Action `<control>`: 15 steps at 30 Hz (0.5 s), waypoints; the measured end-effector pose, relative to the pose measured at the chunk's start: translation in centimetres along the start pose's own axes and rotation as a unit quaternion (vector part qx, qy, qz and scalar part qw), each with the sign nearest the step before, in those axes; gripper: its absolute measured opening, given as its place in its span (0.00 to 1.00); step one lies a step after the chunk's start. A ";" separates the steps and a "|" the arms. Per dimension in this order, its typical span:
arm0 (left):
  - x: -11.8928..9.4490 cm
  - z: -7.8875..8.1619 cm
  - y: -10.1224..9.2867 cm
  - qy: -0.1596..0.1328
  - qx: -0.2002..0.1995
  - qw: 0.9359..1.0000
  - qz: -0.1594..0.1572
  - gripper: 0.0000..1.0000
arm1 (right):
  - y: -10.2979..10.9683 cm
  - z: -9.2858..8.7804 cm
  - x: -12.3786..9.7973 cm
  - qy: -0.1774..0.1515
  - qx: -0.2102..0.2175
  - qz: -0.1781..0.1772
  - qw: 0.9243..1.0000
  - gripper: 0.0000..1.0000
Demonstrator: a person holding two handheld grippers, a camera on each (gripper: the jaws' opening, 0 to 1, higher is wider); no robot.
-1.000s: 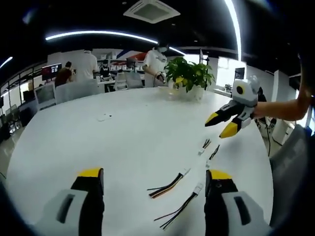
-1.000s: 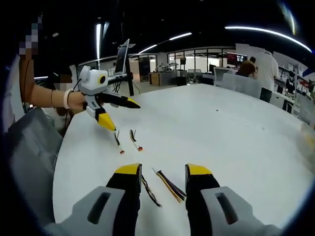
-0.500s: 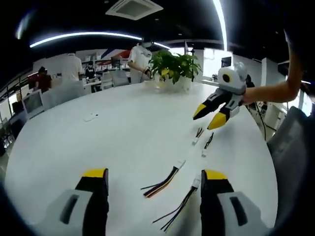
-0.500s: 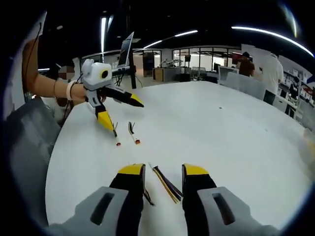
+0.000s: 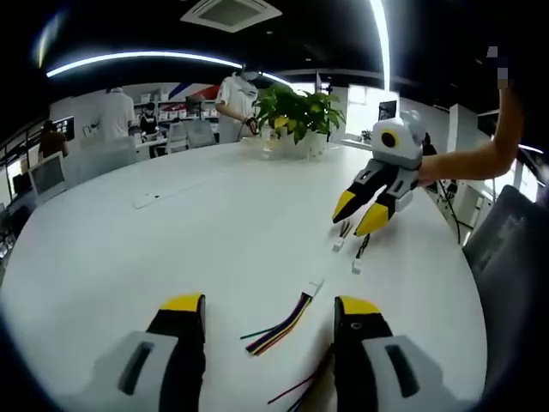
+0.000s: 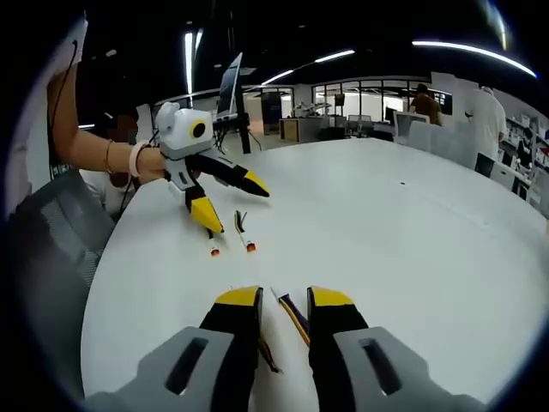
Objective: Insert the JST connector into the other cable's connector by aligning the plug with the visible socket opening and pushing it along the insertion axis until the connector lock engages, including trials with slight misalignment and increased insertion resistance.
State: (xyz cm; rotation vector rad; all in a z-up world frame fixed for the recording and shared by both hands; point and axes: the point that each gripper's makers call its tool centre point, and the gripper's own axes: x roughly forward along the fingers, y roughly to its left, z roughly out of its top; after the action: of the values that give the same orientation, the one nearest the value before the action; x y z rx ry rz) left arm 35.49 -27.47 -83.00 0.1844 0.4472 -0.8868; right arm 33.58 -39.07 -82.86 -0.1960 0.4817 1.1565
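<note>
Approach phase, both tools closing in on the cables on the white table (image 5: 146, 257). In the left gripper view, your left gripper (image 5: 268, 319) sits at the bottom of the frame. Its jaws are narrower than a second ago but still well apart, with nothing held. Between them lies the striped cable (image 5: 276, 324), its white connector (image 5: 316, 287) pointing toward the frame's centre. A second, darker cable (image 5: 296, 393) now runs under the right-hand jaw.

At centre right, your right gripper (image 5: 358, 215) has come down from its higher position. It now hangs just above the two short leads (image 5: 350, 245), with its tips drawn to a slim gap and nothing between them.

In the right gripper view, that tool's own jaws have also narrowed, to a small gap at bottom centre. A multicoloured cable (image 6: 292, 316) lies on the table in that gap, and you cannot tell whether either pad touches it. The other tool, at upper left, is partly open over a pair of red-tipped leads (image 6: 232, 239).

Judged from this, neither plug nor socket is picked up yet. The narrowing jaws suggest the grasps come next, and alignment and insertion remain entirely ahead of you.
</note>
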 end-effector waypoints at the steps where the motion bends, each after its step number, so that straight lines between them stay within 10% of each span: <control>1: 0.2 0.0 -0.2 -0.002 0.002 1.000 -0.006 0.50 | 0.0 0.0 0.0 0.000 -0.002 0.000 1.000 0.16; 15: 1.4 0.3 -1.8 -0.010 0.002 0.998 -0.061 0.43 | 0.2 -0.7 0.7 0.018 -0.044 0.018 0.999 0.13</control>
State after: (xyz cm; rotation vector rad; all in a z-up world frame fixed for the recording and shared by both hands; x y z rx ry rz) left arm 34.98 -29.67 -83.30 0.1530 0.4420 -1.0087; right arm 33.47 -38.70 -83.79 -0.2862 0.4675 1.2129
